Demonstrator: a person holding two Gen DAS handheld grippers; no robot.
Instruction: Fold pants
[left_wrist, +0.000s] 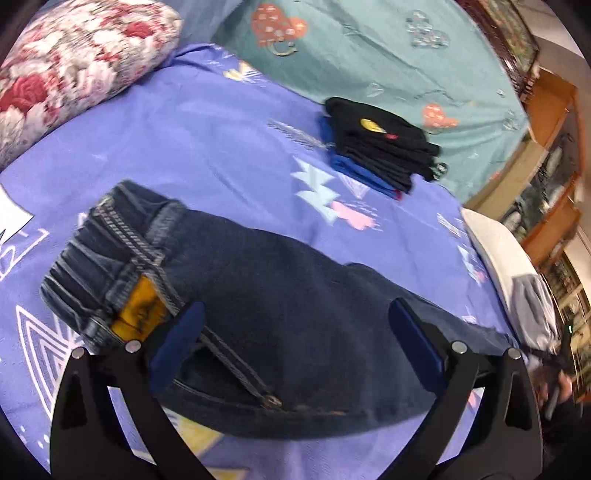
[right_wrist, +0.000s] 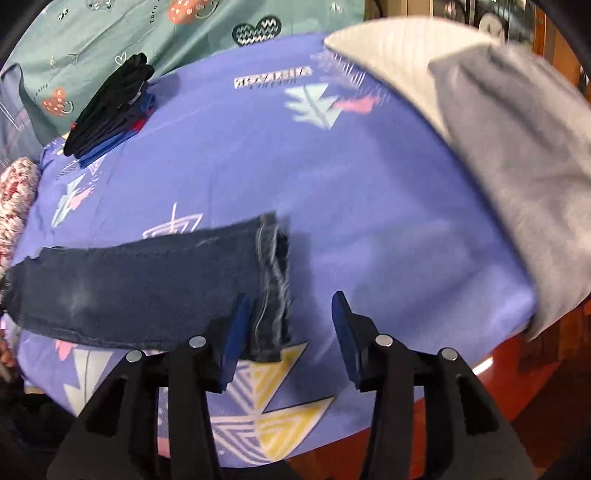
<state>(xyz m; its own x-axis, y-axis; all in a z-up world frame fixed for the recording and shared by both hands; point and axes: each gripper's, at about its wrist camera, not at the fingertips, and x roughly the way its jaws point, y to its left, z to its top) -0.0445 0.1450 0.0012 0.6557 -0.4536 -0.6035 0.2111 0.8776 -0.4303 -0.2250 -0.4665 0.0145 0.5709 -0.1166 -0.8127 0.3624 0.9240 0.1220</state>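
Dark blue jeans (left_wrist: 280, 295) lie stretched along a bed covered by a purple patterned sheet (left_wrist: 207, 140). Waistband end, with its elastic gathers and a yellow-brown label, sits at the left of the left wrist view; the frayed leg hem (right_wrist: 271, 280) shows in the right wrist view.

Left gripper (left_wrist: 295, 339): jaws wide apart, hovering over the upper part of the jeans near the waistband. Blue pads straddle the denim; neither pad appears to press on it, though the left pad is very close to the label.

Right gripper (right_wrist: 286, 332): jaws apart, nothing pinched. The hem lies just inside the left pad, with bare sheet filling the remaining gap. Whether the pad touches the hem, I cannot tell.

Further back on the bed, a stack of folded dark clothes (left_wrist: 380, 147) with blue pieces beneath it, resting where the purple sheet meets a teal patterned cover (left_wrist: 369, 55). A floral pillow (left_wrist: 74, 66) at the far left corner. A grey garment (right_wrist: 517, 177) drapes over something white at the bed's edge.
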